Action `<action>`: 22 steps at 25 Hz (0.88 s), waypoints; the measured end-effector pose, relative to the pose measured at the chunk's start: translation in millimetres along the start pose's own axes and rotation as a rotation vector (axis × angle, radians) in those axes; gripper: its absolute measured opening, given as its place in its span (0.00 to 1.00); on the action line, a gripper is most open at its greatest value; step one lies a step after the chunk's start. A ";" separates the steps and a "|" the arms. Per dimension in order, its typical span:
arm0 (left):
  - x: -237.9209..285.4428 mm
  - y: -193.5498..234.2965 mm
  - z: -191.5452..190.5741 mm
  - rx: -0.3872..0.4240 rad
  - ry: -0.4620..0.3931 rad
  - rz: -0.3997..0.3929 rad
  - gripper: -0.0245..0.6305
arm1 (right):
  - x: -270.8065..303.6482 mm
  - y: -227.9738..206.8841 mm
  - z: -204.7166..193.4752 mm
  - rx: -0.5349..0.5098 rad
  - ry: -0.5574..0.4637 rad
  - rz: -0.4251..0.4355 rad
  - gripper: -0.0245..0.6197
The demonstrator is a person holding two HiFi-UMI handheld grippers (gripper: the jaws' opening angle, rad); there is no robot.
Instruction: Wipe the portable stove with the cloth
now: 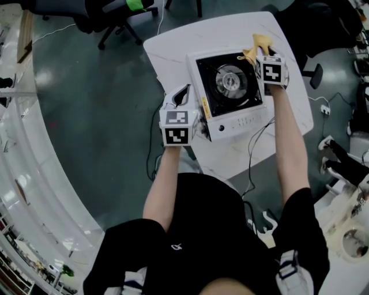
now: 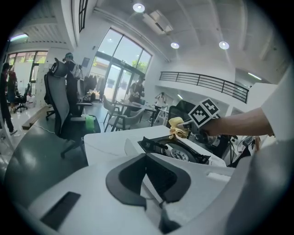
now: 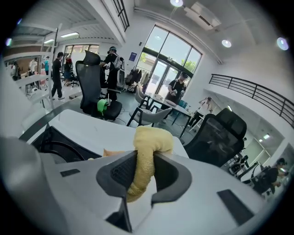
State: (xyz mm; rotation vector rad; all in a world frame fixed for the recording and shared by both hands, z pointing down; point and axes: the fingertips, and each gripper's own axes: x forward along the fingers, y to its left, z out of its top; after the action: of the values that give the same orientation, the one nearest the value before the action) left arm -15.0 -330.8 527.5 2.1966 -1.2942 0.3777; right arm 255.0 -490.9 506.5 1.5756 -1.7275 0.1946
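The portable stove [image 1: 230,118] is white with a black top and a round burner [image 1: 229,79]; it sits on a white table [image 1: 173,52]. My right gripper [image 1: 264,55] is at the stove's far right corner, shut on a yellow cloth [image 1: 260,43]. In the right gripper view the cloth [image 3: 151,137] bunches above the right gripper [image 3: 143,158], and the stove's black top [image 3: 55,142] lies to the left. My left gripper [image 1: 183,95] rests beside the stove's left edge. Its jaws [image 2: 145,155] meet at the tips with nothing between them. From there the stove [image 2: 179,153] and cloth [image 2: 178,127] lie ahead.
Office chairs [image 1: 109,17] stand beyond the table's far left, and a black chair [image 1: 314,34] at its right. A thin cable [image 1: 253,144] hangs off the near edge of the table. People and desks [image 3: 110,59] fill the room behind.
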 end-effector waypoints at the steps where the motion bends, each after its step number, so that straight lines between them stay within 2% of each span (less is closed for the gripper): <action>1: 0.3 -3.1 0.6 0.004 0.000 -0.004 0.03 | -2.8 -1.1 -2.7 -0.003 -0.001 0.003 0.15; 6: 0.2 -13.1 3.9 0.018 -0.005 -0.010 0.03 | -16.0 -1.5 -21.8 -0.056 0.009 0.010 0.15; 9: -0.2 -17.4 4.0 0.020 -0.007 -0.012 0.03 | -22.2 3.9 -44.8 -0.104 0.056 0.026 0.15; 12: -1.1 -21.6 4.6 0.027 -0.009 -0.014 0.03 | -30.8 14.0 -62.1 -0.198 0.082 0.051 0.15; 22: -8.4 -38.1 3.4 0.039 -0.018 -0.027 0.03 | -56.8 49.2 -82.3 -0.494 0.052 0.139 0.14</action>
State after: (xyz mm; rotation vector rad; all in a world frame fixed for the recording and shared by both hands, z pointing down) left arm 13.8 -312.4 508.4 2.2517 -1.2758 0.3768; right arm 242.5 -387.6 546.3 1.0833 -1.6836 -0.1168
